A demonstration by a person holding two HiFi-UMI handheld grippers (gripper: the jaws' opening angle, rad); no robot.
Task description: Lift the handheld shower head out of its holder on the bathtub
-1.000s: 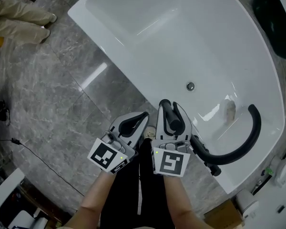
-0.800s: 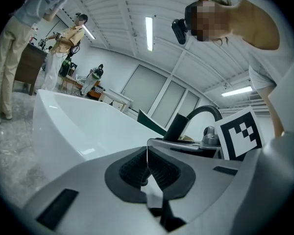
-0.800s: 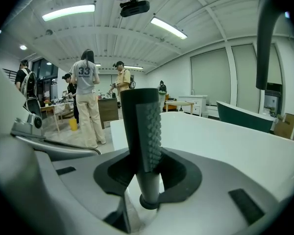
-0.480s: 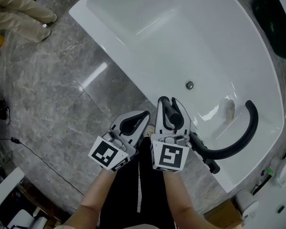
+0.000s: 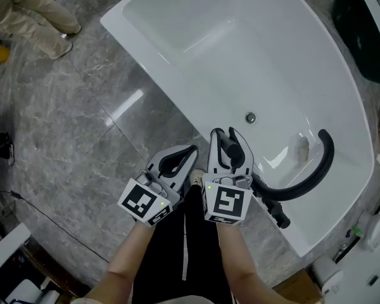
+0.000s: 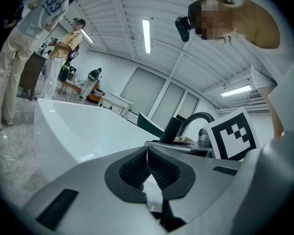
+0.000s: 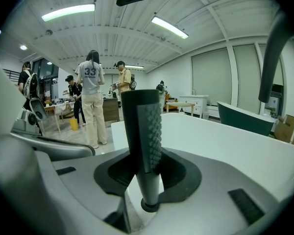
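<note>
Setting: large open test hall or showroom, not a home bathroom.
- Freestanding white bathtub (image 5: 240,43) set alone on a grey marble-look tiled floor (image 5: 69,119), with a loose cable (image 5: 50,217) running across it.
- Second, dark green tub (image 7: 245,119) beyond.
- Ribbed white ceiling with strip lights (image 7: 68,12); glazed partition walls (image 7: 210,77).
- Several people standing (image 7: 93,102) beside cluttered desks.
- White drawer cabinet (image 7: 193,103); cardboard box (image 7: 289,129).
</note>
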